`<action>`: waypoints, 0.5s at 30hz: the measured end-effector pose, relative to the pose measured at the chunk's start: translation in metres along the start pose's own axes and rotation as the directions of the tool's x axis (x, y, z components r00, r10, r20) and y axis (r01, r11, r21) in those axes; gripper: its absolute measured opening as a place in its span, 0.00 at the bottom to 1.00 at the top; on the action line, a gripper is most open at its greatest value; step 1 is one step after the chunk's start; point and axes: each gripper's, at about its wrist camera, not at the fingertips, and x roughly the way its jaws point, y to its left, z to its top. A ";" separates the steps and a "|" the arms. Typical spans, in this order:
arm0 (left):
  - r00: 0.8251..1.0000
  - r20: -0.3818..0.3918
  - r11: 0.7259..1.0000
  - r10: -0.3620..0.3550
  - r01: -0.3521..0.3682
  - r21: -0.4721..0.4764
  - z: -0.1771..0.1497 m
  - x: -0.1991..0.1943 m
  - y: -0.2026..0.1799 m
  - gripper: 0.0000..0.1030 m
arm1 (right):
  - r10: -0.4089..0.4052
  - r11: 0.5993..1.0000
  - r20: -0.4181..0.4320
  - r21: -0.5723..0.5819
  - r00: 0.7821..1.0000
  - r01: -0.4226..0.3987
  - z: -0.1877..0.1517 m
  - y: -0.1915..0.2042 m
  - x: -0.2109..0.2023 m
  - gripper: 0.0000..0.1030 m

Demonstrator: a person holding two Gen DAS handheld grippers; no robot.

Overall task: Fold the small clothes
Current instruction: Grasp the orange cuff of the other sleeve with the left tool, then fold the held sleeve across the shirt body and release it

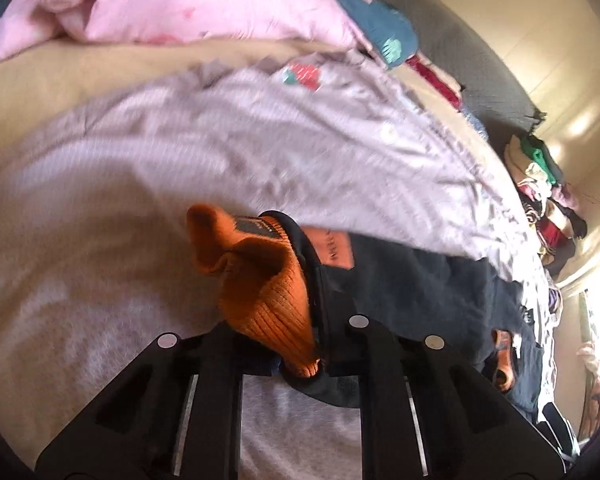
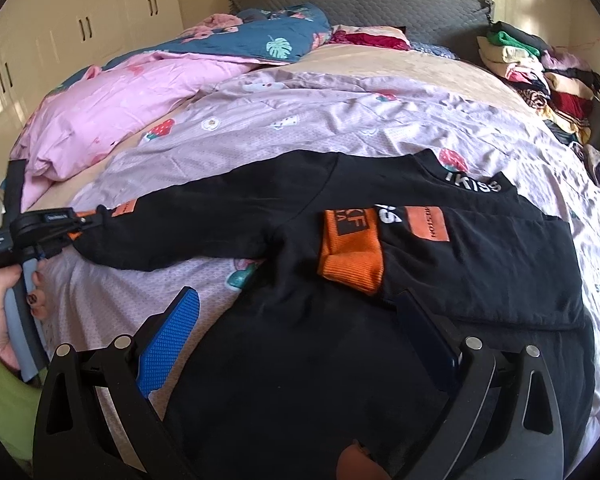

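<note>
A small black sweatshirt [image 2: 300, 340] with orange cuffs lies spread on the lilac printed sheet [image 2: 300, 120]. One sleeve with its orange cuff [image 2: 352, 256] is folded across the chest. My left gripper [image 1: 300, 344] is shut on the other sleeve's orange cuff [image 1: 260, 280] and holds the sleeve stretched out to the left; it also shows in the right wrist view [image 2: 88, 220]. My right gripper [image 2: 300, 320] is open and empty, just above the sweatshirt's lower body, with one blue pad [image 2: 172, 340] over the sheet at the garment's left edge.
A pink duvet [image 2: 112, 108] and a blue floral quilt [image 2: 268, 36] lie at the head of the bed by the grey headboard [image 2: 360, 0]. A pile of folded clothes [image 2: 540, 80] sits at the bed's far right. White wardrobes [image 2: 80, 28] stand at the left.
</note>
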 end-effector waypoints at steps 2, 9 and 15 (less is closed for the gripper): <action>1.000 0.018 1.000 -0.018 0.018 0.018 0.005 -0.007 -0.008 0.06 | -0.004 1.000 0.005 0.013 1.000 0.004 0.000 -0.004 -0.003 0.96; 0.990 0.073 0.990 -0.119 0.113 0.084 0.019 -0.030 -0.056 0.05 | -0.027 0.997 0.030 0.072 0.999 0.025 0.001 -0.025 -0.016 0.96; 0.976 0.093 0.974 -0.199 0.186 0.131 0.026 -0.040 -0.097 0.05 | -0.051 0.991 0.061 0.130 0.997 0.042 -0.001 -0.046 -0.033 0.96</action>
